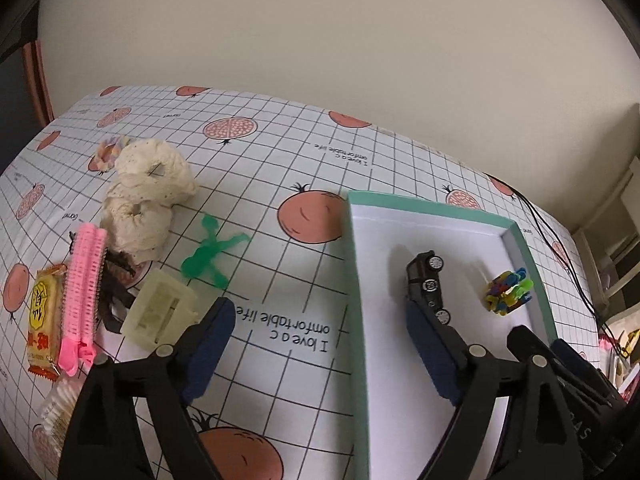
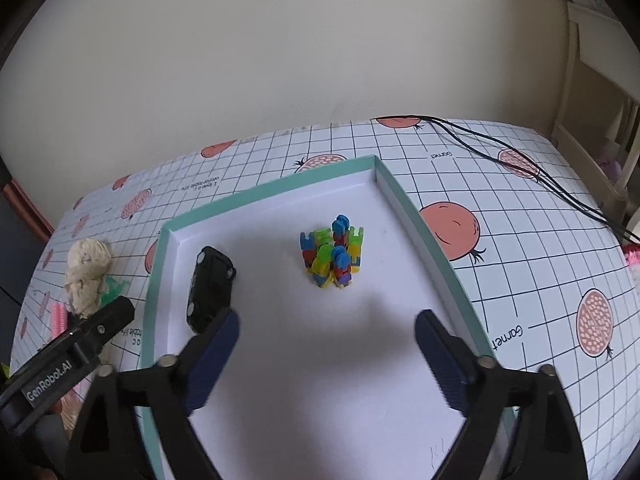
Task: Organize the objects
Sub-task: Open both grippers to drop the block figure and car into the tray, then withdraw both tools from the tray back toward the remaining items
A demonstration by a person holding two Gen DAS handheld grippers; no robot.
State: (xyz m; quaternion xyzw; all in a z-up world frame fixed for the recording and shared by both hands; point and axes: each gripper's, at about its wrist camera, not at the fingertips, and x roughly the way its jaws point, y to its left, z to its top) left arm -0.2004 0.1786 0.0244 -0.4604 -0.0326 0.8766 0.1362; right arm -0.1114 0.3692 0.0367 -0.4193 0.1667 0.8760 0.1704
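Note:
A shallow white box with a teal rim (image 1: 354,280) lies on the tablecloth. Inside it are a black toy car (image 1: 426,286) and a cluster of colourful plastic blocks (image 1: 508,292). My left gripper (image 1: 320,316) is open and empty, straddling the box's left wall, its right finger close to the car. Left of the box lie cream scrunchies (image 1: 148,196), a green plastic figure (image 1: 210,252), a pale plastic case (image 1: 160,312), pink hair rollers (image 1: 82,296) and a yellow snack packet (image 1: 44,320). My right gripper (image 2: 328,320) hangs open and empty over the box floor, between the car (image 2: 210,288) and the blocks (image 2: 332,256).
A dark hair clip (image 1: 116,292) and cotton swabs (image 1: 60,404) lie by the rollers. Black cables (image 2: 520,160) cross the table's far right corner. A cream wall stands behind the table. White furniture (image 2: 592,80) stands at the right.

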